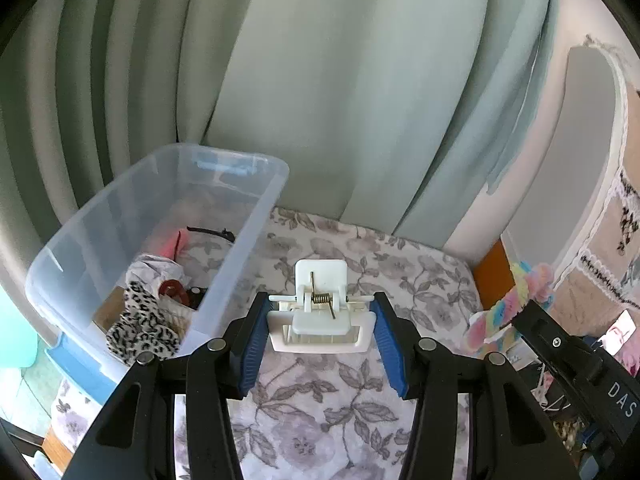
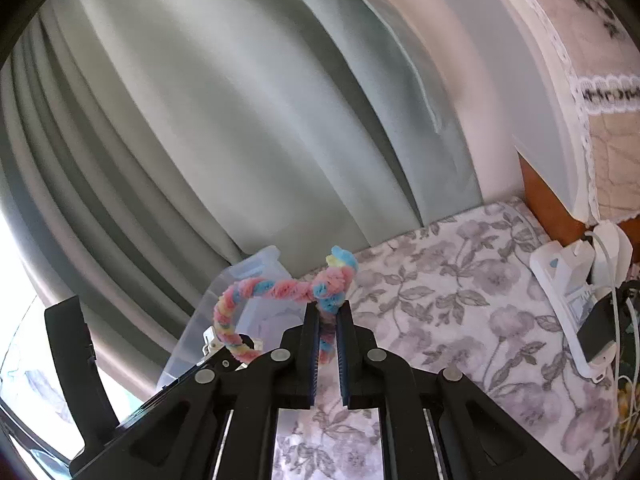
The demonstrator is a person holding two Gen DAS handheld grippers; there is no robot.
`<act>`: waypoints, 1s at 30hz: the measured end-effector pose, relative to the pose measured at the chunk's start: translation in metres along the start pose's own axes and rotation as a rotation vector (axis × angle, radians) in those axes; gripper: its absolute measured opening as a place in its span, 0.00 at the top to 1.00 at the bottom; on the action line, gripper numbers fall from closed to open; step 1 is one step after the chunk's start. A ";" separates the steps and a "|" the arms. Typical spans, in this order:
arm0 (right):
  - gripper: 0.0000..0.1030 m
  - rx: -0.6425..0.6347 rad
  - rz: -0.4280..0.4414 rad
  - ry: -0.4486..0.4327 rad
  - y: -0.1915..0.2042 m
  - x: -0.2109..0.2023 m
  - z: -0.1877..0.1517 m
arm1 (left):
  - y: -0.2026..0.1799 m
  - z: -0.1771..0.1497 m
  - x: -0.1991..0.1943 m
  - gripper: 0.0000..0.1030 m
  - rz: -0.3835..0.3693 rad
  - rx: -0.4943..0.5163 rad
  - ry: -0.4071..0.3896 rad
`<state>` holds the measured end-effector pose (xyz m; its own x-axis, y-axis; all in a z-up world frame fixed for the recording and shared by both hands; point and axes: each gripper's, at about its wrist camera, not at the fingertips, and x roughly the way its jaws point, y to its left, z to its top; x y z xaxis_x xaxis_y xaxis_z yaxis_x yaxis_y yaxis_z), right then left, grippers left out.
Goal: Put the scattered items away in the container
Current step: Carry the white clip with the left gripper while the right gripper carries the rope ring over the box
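The left claw (image 1: 320, 320) is clamped on a white hair clip (image 1: 320, 316). The clip is flat plastic with a row of teeth along the front, a square tab sticking up at the back, and a small metal spring in the middle. The blue pads (image 1: 253, 344) press on its two ends, and it hangs above the flowery cloth (image 1: 320, 420).

The right claw (image 2: 328, 336) is squeezed together on a fuzzy band (image 2: 280, 288). The band is twisted in pink, blue and yellow, like a fluffy rope. It sticks up from the pads and curls round to the left in a loop.

The left view looks into the clear box (image 1: 240, 248), which stands just left of the clip. Inside it are a spotted black-and-white cloth (image 1: 140, 328), something pink (image 1: 174, 242), a thin black clip (image 1: 210, 233) and a dark red thing too small to make out. The same view shows the band at the right edge, beside the other claw's black arm.

The right view shows only a corner of the box, behind the band, so what is inside is hidden. It also shows a white plug strip (image 2: 576, 300) with cords on the far right of the cloth, partly cut off. Grey-green curtains (image 2: 200, 120) hang behind everything.
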<state>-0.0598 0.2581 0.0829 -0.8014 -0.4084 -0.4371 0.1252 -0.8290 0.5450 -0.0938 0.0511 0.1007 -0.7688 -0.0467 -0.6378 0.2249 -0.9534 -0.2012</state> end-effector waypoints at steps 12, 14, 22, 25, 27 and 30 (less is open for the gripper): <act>0.91 -0.068 0.021 -0.027 0.048 -0.013 -0.001 | 0.030 0.015 -0.026 0.50 -0.028 -0.050 -0.049; 0.91 -0.080 0.026 -0.029 0.057 -0.014 -0.002 | 0.035 0.018 -0.031 0.50 -0.032 -0.051 -0.060; 0.91 -0.125 0.037 -0.010 0.084 -0.011 -0.008 | 0.057 0.028 -0.044 0.50 -0.039 -0.068 -0.081; 0.91 -0.143 0.039 -0.003 0.093 -0.009 -0.011 | 0.068 0.030 -0.046 0.50 -0.042 -0.085 -0.084; 0.91 -0.157 0.039 0.001 0.100 -0.007 -0.012 | 0.076 0.032 -0.047 0.50 -0.041 -0.101 -0.086; 0.91 -0.166 0.042 0.012 0.107 -0.001 -0.014 | 0.088 0.034 -0.047 0.50 -0.037 -0.118 -0.087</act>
<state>-0.0373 0.1648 0.1319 -0.7864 -0.4480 -0.4253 0.2544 -0.8623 0.4379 -0.0581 -0.0408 0.1382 -0.8255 -0.0421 -0.5628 0.2600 -0.9135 -0.3130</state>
